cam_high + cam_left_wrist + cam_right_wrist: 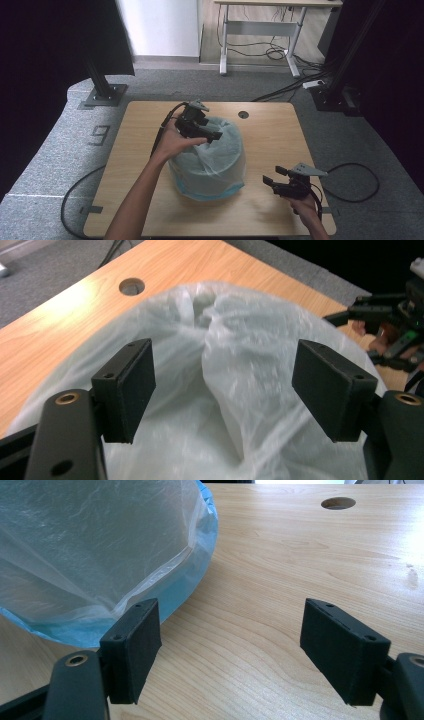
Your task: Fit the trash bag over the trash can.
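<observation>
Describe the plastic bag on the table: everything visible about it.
The plastic bag is thin, translucent and pale blue-green, crinkled, with a brighter blue rolled hem along its base. It stands as a rounded mound near the middle of the wooden table, its top gathered into folds. The left gripper hovers open over the top; whether it touches is unclear. The right gripper stays apart.

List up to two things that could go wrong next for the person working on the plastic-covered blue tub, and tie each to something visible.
1. The left tool hangs open over the thin translucent plastic bag puckered on top of the round blue tub; a pinch there could tear the film or slip off.
2. The right tool sits open, apart from the tub, on the light wooden table, so pulling the bag might drag the unsteadied tub.
</observation>
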Tool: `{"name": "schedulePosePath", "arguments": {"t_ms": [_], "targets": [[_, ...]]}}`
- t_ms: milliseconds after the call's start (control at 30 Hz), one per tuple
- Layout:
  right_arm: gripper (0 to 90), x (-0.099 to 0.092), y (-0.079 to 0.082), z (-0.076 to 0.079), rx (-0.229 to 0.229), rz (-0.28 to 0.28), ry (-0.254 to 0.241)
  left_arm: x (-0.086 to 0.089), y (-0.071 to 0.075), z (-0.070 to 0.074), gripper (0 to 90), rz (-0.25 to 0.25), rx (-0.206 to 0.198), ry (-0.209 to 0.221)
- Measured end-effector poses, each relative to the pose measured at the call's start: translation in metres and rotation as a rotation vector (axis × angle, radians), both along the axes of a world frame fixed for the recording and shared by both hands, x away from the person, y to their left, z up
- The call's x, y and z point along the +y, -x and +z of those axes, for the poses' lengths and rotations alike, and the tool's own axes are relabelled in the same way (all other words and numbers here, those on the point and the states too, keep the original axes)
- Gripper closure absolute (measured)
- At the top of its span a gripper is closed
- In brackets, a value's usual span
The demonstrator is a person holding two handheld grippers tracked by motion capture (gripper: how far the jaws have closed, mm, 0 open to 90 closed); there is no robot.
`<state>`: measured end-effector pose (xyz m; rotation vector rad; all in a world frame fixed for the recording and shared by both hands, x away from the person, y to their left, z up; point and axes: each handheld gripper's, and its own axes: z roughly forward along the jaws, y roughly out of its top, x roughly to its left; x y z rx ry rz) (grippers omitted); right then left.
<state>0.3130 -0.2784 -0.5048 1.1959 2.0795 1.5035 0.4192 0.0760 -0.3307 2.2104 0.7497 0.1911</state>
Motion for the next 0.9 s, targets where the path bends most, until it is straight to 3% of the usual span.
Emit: {"name": "schedulePosePath", "arguments": {"t_ms": [467,900], "targets": [[23.6,-0.002,0.001,-0.001,0.006,0.005,0.0,-0.022,-0.019,-0.023,25.5,-0.026,0.063,-0.092],[23.6,-0.003,0.001,-0.001,0.005,0.008,0.004,-0.039,-0.026,-0.041,26.2,-0.027,0.098,-0.222]]}}
